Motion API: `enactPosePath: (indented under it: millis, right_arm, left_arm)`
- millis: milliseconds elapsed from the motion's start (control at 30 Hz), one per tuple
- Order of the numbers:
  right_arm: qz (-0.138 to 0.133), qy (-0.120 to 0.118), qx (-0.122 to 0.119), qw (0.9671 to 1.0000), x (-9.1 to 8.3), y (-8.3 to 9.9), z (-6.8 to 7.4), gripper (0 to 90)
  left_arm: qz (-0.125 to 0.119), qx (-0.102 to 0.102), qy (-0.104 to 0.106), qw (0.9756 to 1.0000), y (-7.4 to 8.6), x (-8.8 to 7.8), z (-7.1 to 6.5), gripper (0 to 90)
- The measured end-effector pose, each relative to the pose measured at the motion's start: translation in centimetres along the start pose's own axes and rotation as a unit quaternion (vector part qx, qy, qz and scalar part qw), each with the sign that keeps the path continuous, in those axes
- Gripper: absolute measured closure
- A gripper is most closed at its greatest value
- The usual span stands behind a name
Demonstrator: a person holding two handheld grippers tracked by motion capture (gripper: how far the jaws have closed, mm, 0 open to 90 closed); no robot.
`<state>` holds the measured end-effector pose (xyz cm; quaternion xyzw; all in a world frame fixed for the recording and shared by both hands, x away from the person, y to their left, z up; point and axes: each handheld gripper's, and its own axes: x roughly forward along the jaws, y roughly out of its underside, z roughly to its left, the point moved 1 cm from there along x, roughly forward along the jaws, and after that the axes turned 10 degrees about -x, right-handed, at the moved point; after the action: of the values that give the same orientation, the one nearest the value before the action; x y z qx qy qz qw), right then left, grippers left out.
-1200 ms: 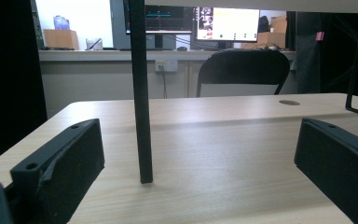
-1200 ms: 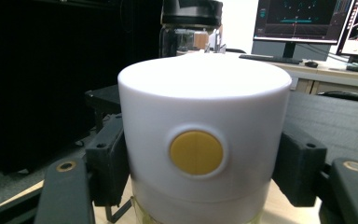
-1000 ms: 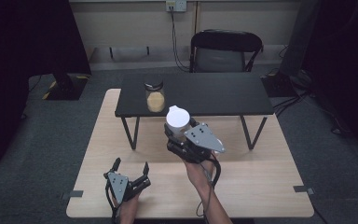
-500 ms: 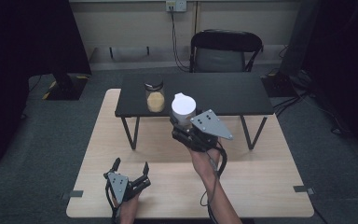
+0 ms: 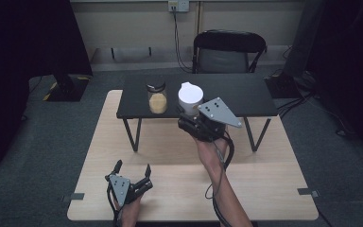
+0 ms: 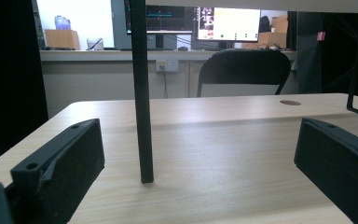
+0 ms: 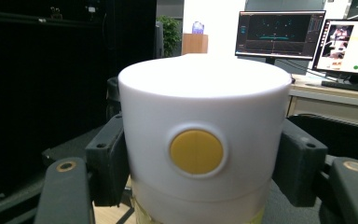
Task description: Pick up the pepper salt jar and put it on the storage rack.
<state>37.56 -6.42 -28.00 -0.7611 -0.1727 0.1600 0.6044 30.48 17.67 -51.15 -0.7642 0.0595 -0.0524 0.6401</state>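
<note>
The right gripper (image 5: 192, 112) pinches a white-lidded round plastic container (image 5: 190, 97) above the near edge of the low black shelf (image 5: 246, 94), beside a glass jar (image 5: 157, 96); next, lowering it level there; the left gripper (image 5: 132, 171) rests spread on the worktop (image 5: 264, 189).

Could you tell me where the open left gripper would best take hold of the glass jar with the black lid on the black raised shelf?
The glass jar with the black lid stands upright at the front edge of the black raised shelf. I would grip its straight round body below the lid, jaws level, coming from the person's side; the left gripper already stands open.
</note>
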Motion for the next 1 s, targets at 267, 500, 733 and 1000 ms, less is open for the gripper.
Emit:
enactPosePath:
  millis: [267, 500, 733, 1000]
  right_arm:
    - [0.002, 0.011, -0.005, 0.9999, 1.1, -0.7, -0.8, 30.3]
    - [0.005, 0.02, -0.001, 0.9998, 2.1, -0.9, -1.6, 30.3]
    - [0.007, 0.023, -0.002, 0.9997, 3.4, -0.8, -1.9, 30.3]
    - [0.019, 0.027, 0.007, 0.9994, 4.9, -0.2, -2.4, 30.3]
  left_arm:
    - [-0.001, 0.0, 0.0, 1.0, 0.0, 0.0, 0.0, 1.1]
    - [0.0, 0.0, 0.0, 1.0, 0.0, 0.0, 0.0, 1.1]
    - [0.0, 0.0, 0.0, 1.0, 0.0, 0.0, 0.0, 1.0]
    - [-0.001, 0.0, 0.0, 1.0, 0.0, 0.0, 0.0, 1.1]
